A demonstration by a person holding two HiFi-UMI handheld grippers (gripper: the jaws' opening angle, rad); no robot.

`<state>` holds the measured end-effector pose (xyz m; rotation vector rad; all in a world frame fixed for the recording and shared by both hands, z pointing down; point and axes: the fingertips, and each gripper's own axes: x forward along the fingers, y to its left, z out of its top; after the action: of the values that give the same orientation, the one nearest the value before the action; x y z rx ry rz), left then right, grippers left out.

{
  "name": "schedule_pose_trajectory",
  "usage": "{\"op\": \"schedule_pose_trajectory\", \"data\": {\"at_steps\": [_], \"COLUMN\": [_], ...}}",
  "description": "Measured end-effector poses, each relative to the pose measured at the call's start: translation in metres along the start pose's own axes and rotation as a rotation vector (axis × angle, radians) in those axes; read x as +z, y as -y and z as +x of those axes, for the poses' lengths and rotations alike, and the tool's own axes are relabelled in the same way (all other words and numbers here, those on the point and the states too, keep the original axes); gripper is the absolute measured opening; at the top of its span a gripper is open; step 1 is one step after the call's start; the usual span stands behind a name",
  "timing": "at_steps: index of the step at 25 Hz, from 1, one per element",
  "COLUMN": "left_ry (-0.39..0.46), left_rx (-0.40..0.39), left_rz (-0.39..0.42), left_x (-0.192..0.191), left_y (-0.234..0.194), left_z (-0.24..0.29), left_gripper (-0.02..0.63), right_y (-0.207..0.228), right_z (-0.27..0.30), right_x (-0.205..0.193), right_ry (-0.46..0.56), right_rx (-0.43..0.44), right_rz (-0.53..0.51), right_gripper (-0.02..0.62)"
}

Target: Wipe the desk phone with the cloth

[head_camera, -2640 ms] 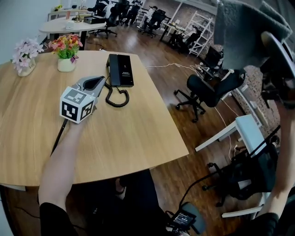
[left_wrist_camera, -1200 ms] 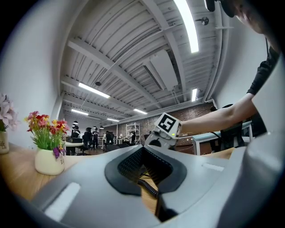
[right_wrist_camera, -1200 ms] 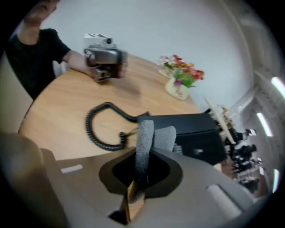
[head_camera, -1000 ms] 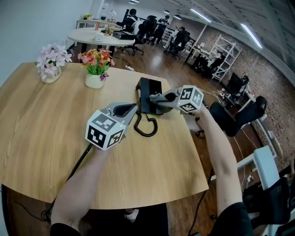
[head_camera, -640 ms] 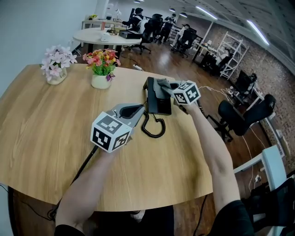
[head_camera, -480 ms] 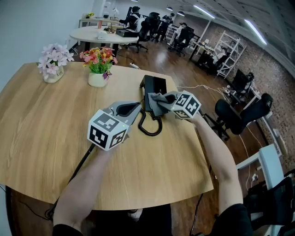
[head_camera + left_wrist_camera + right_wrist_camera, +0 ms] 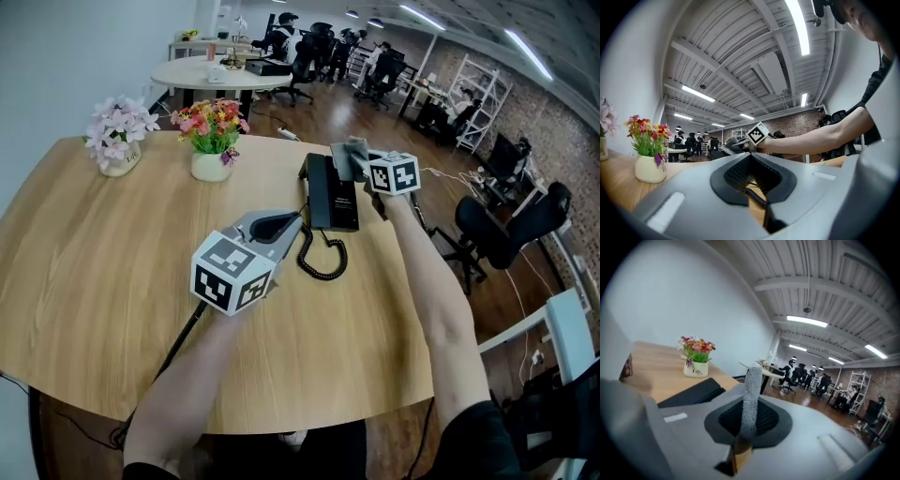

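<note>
The black desk phone (image 7: 331, 191) lies on the round wooden table (image 7: 112, 253), its coiled cord (image 7: 322, 260) trailing toward me. My right gripper (image 7: 349, 159) is shut on a grey cloth (image 7: 353, 151) and hovers at the phone's far right corner. In the right gripper view the cloth (image 7: 751, 399) stands pinched between the jaws, with the phone (image 7: 691, 392) low at left. My left gripper (image 7: 281, 226) hangs shut and empty just left of the cord; its own view shows the cord (image 7: 756, 197) past the jaws and the right gripper's marker cube (image 7: 758, 135) beyond.
A white pot of red and yellow flowers (image 7: 212, 141) stands behind the phone to the left, and a vase of pink flowers (image 7: 117, 141) sits further left. The table edge (image 7: 427, 309) runs close on the right. Office chairs and another round table (image 7: 214, 71) stand beyond.
My right gripper swung in from high at the right with the cloth, passed back and forth over the phone, and now sits at its far right corner. The left gripper has hardly moved.
</note>
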<state>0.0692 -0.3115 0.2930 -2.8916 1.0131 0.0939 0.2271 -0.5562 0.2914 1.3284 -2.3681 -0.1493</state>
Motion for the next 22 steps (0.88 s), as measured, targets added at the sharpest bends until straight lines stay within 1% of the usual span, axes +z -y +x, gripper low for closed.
{"op": "schedule_pose_trajectory", "data": {"at_steps": [2, 4, 6, 9, 11, 12, 13, 14, 16, 18, 20, 22], "left_ry": [-0.004, -0.01, -0.015, -0.015, -0.016, -0.019, -0.02, -0.02, -0.01, 0.012, 0.049, 0.102], "left_rx": [-0.006, -0.006, -0.003, -0.002, -0.008, -0.014, -0.022, -0.033, -0.061, -0.079, -0.1, -0.157], "left_rz": [0.008, 0.016, 0.016, 0.012, 0.017, 0.02, 0.021, 0.019, 0.013, 0.036, 0.062, 0.061], "left_x": [0.002, 0.002, 0.001, 0.001, 0.0, -0.001, -0.002, -0.002, -0.002, 0.005, 0.022, 0.049], "left_y": [0.001, 0.0, -0.001, -0.001, 0.001, 0.002, 0.003, 0.006, 0.013, 0.024, 0.04, 0.062], "left_z": [0.0, 0.0, -0.001, -0.002, -0.001, -0.001, -0.001, -0.001, 0.0, -0.001, -0.005, -0.017], "left_gripper": [0.003, 0.003, 0.003, 0.003, 0.003, 0.003, 0.003, 0.003, 0.003, 0.003, 0.003, 0.003], "right_y": [-0.01, -0.032, -0.064, -0.125, -0.163, -0.18, -0.194, -0.203, -0.212, -0.219, -0.226, -0.235], "right_z": [-0.006, -0.022, -0.045, -0.088, -0.122, -0.141, -0.158, -0.175, -0.209, -0.253, -0.3, -0.346], "right_x": [-0.019, -0.031, -0.048, -0.082, -0.099, -0.103, -0.1, -0.091, -0.057, -0.002, 0.046, 0.081], "right_ry": [-0.059, -0.101, -0.148, -0.224, -0.272, -0.277, -0.259, -0.218, -0.082, 0.116, 0.3, 0.449], "right_rx": [0.056, 0.137, 0.231, 0.404, 0.504, 0.539, 0.557, 0.558, 0.538, 0.531, 0.541, 0.556], "right_rz": [-0.022, -0.086, -0.158, -0.24, -0.302, -0.328, -0.337, -0.328, -0.26, -0.12, 0.024, 0.106], "right_gripper": [0.017, 0.017, 0.017, 0.017, 0.017, 0.017, 0.017, 0.017, 0.018, 0.018, 0.017, 0.017]}}
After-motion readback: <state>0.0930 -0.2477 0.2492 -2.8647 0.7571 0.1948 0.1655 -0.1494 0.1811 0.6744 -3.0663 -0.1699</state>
